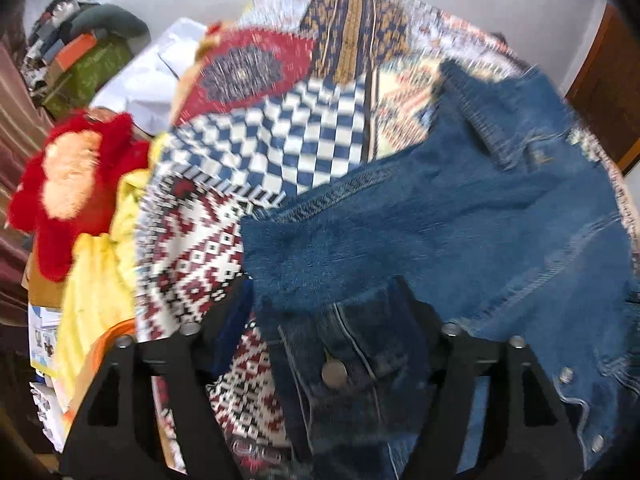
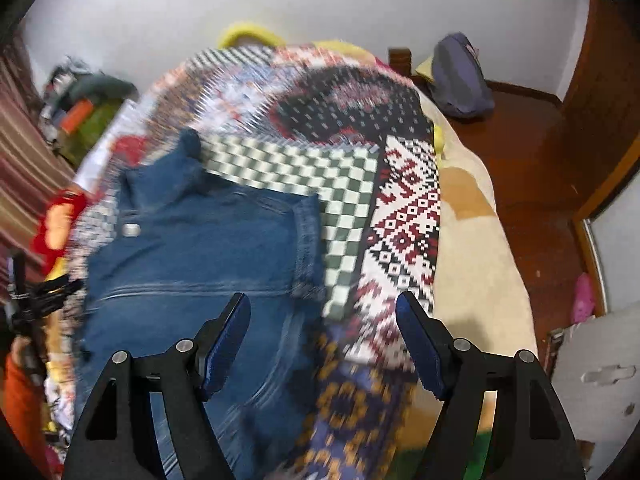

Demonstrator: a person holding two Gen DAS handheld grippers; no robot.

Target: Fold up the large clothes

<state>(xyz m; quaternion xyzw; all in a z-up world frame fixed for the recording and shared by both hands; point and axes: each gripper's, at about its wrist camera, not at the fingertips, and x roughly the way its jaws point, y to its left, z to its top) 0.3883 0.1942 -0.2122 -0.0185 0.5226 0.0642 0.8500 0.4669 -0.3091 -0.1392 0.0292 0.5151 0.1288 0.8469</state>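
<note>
A blue denim jacket (image 1: pixel 460 220) lies spread on a patchwork bedspread (image 1: pixel 280 132) with checked and diamond patterns. My left gripper (image 1: pixel 326 296) stands open just over it. A folded denim part with a metal button (image 1: pixel 334 372) lies between its wide-apart fingers, and the pads do not press on it. In the right wrist view the jacket (image 2: pixel 192 248) fills the left half, on the bedspread (image 2: pixel 400 208). My right gripper (image 2: pixel 322 304) is open above the jacket's right edge, with nothing gripped. Both views are motion-blurred.
A red and peach plush item (image 1: pixel 72 184) and yellow cloth (image 1: pixel 96 280) lie left of the bedspread. Clutter (image 1: pixel 80 52) is piled at the back left. A cream blanket (image 2: pixel 480 280) edges the bed on the right, beside wooden floor (image 2: pixel 532 168) with a grey-blue bag (image 2: pixel 460 76).
</note>
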